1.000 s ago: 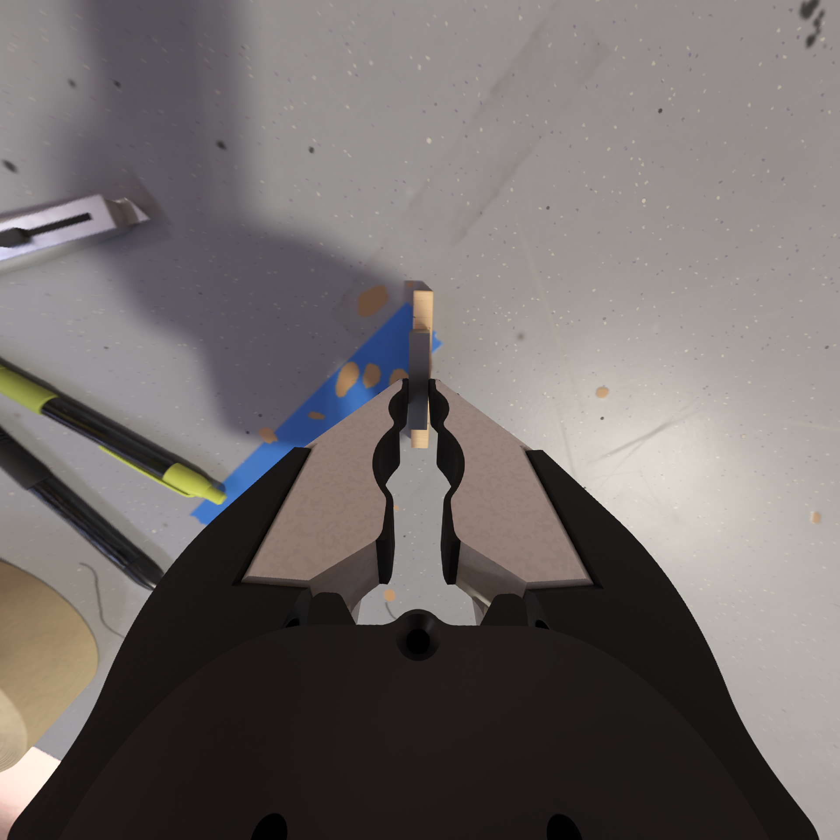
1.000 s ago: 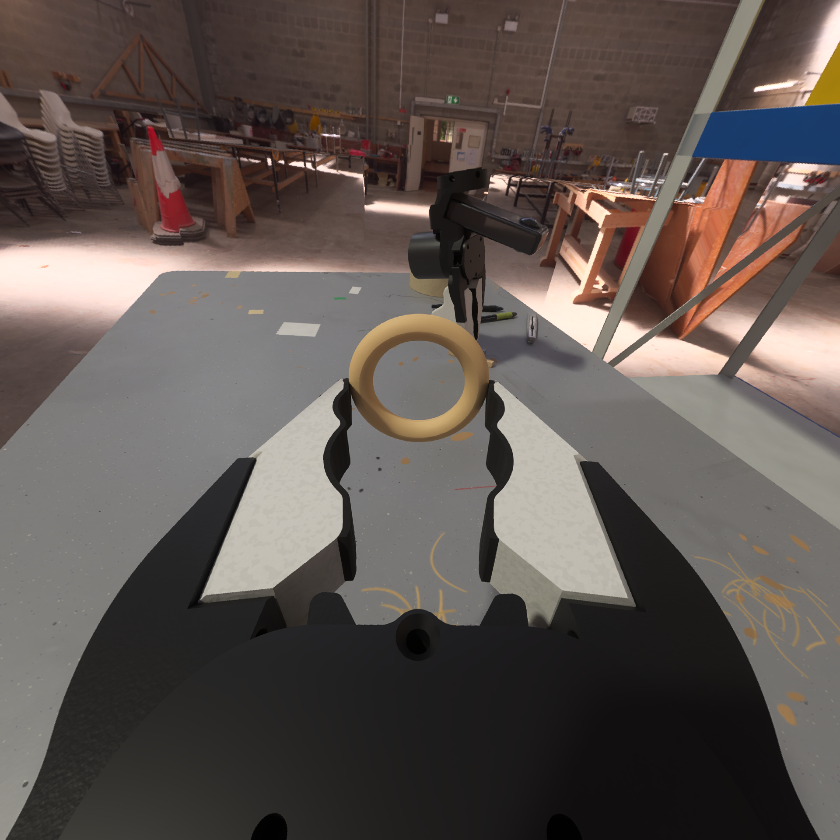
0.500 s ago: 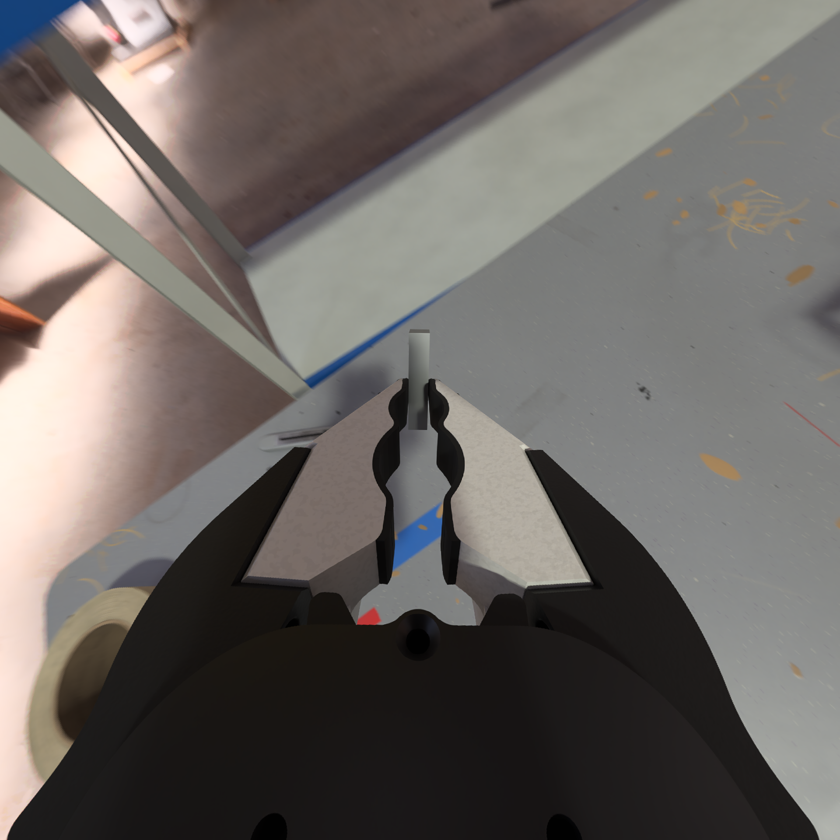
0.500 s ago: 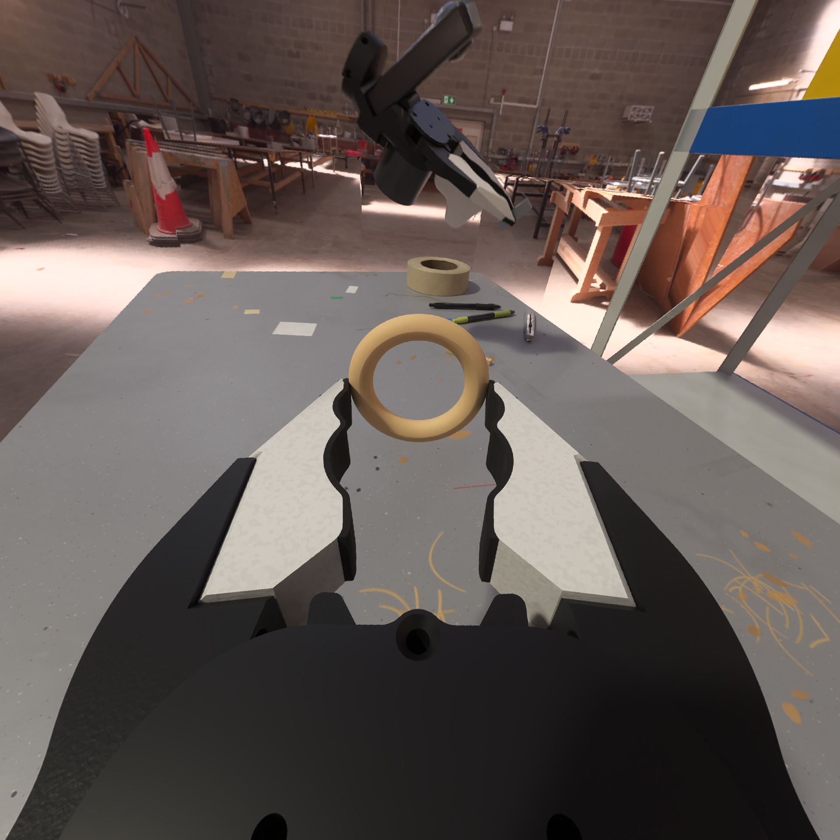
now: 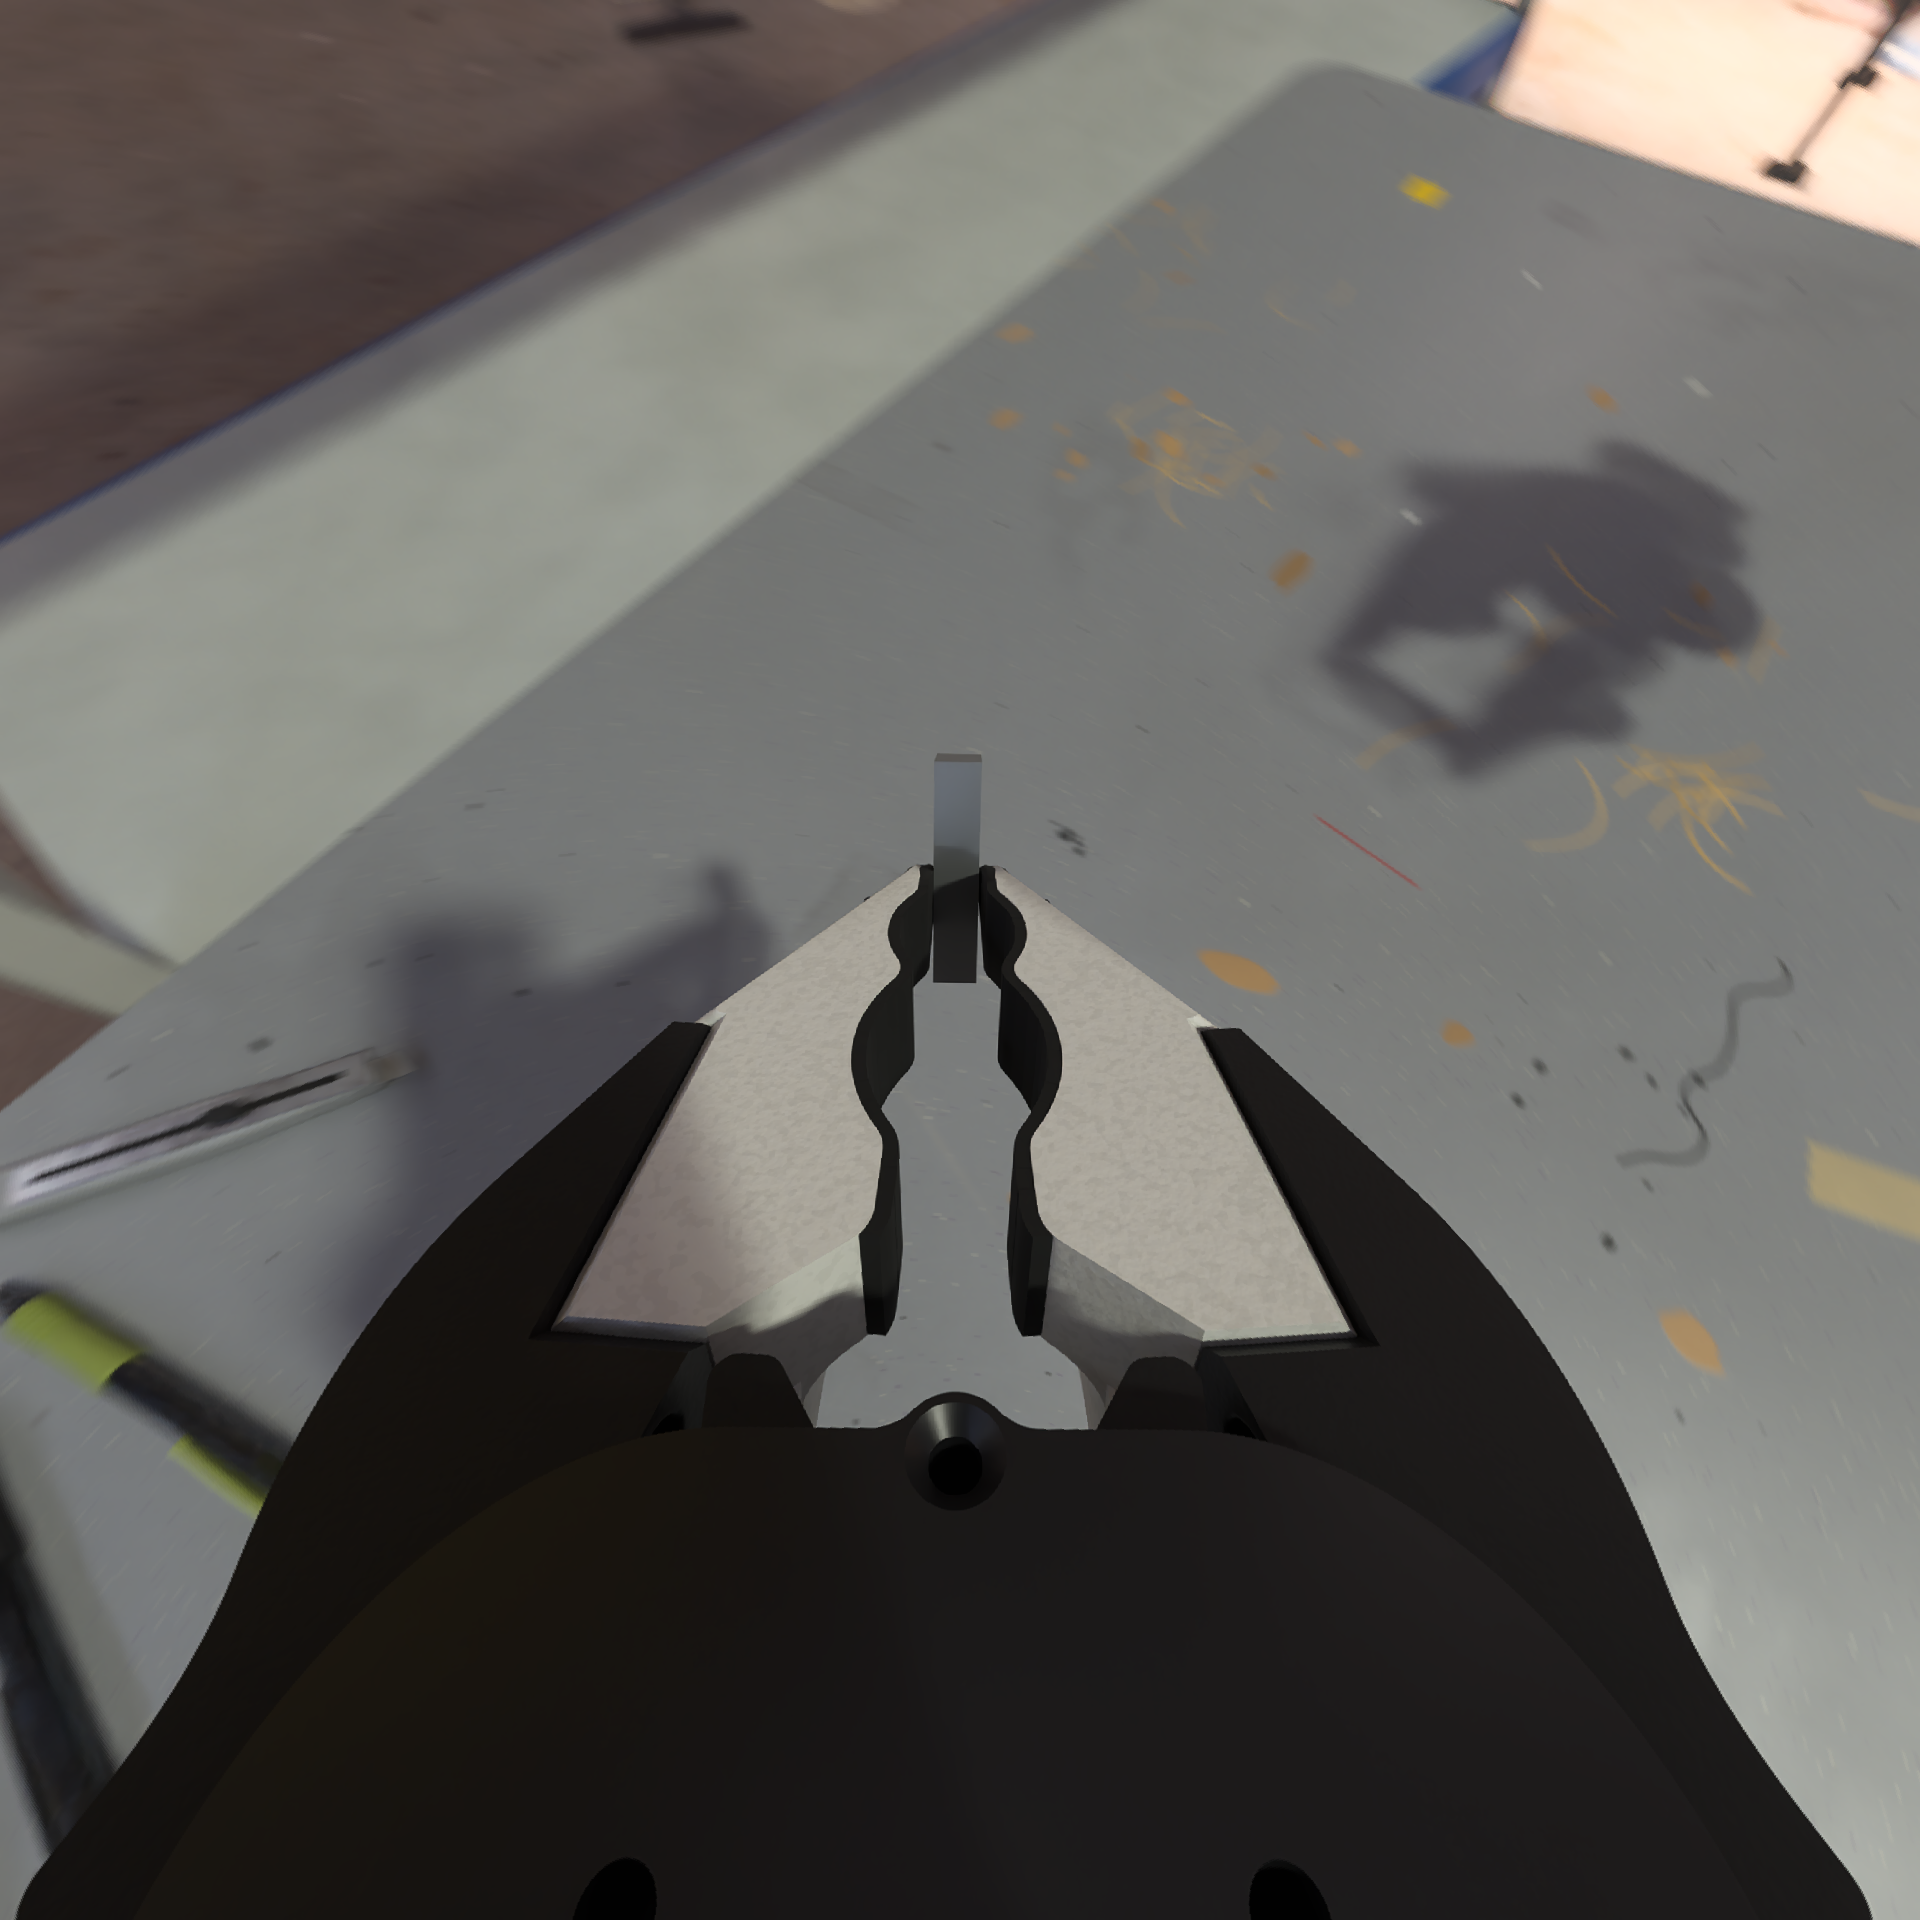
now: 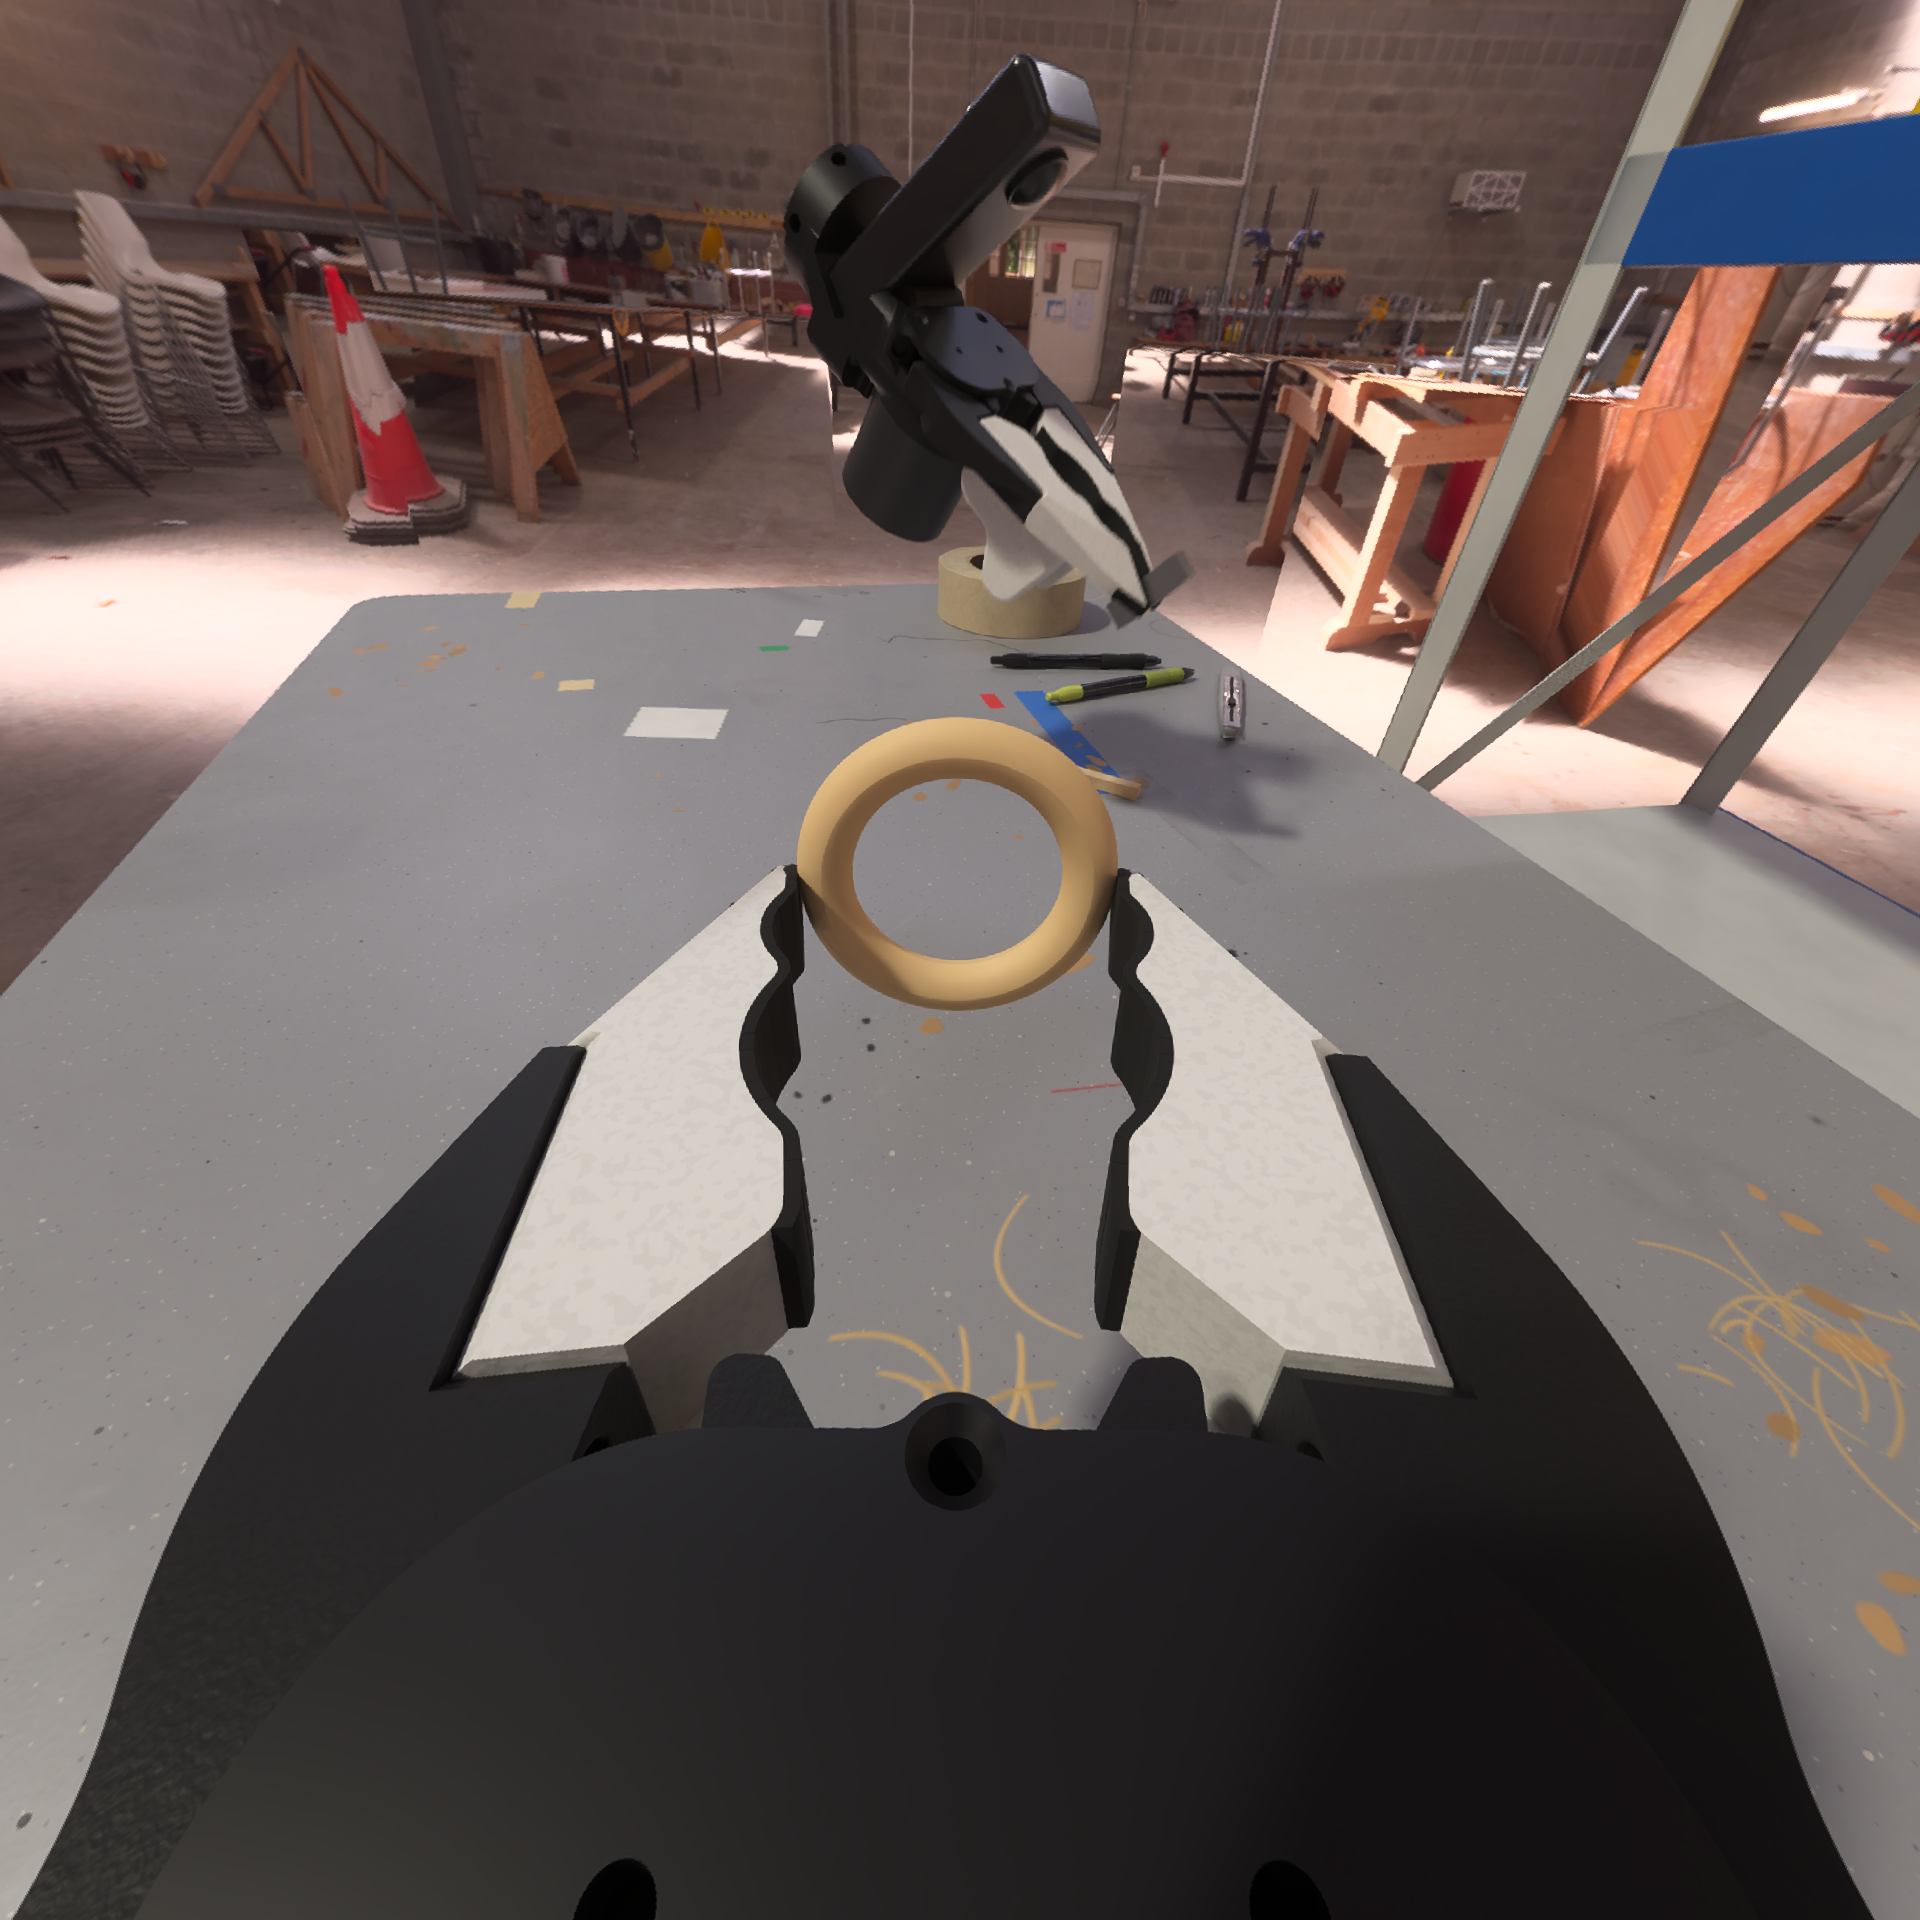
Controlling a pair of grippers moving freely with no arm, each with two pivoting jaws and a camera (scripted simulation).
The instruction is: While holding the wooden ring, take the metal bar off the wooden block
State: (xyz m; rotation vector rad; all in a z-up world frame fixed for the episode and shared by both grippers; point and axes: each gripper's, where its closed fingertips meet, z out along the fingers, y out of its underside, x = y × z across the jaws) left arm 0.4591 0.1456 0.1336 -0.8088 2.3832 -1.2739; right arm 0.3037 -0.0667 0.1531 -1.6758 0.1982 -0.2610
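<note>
Up above the grey worktable (image 5: 727, 582), the left wrist view shows the left gripper (image 5: 956, 904) clenched on the metal bar (image 5: 957, 821), which sticks straight out past the fingertips, clear of the surface. Off to the lower left lie a blurred utility knife (image 5: 208, 1127) and a yellow-and-black pen (image 5: 135, 1387). Orange paint flecks (image 5: 1184, 452) dot the tabletop, and a gripper's dark shadow (image 5: 1558, 613) falls at upper right.

Over to the right wrist view: the right gripper (image 6: 956, 914) grasps the wooden ring (image 6: 957, 860), pinched on both sides between the fingertips, its opening facing the camera, held above the table. Farther off, the left gripper (image 6: 1138, 597) hangs high in the air, tilted down to the right, with the metal bar (image 6: 1166, 574) poking out of its tip. Just behind the ring's right edge, the wooden block (image 6: 1114, 782) lies on the table by a strip of blue tape (image 6: 1055, 722), mostly hidden by the ring. Beyond sit a roll of masking tape (image 6: 966, 613), a black pen (image 6: 1075, 660), the yellow-and-black pen (image 6: 1122, 684) and the utility knife (image 6: 1231, 707). A red-and-white traffic cone (image 6: 379, 416) stands on the workshop floor at left.
</note>
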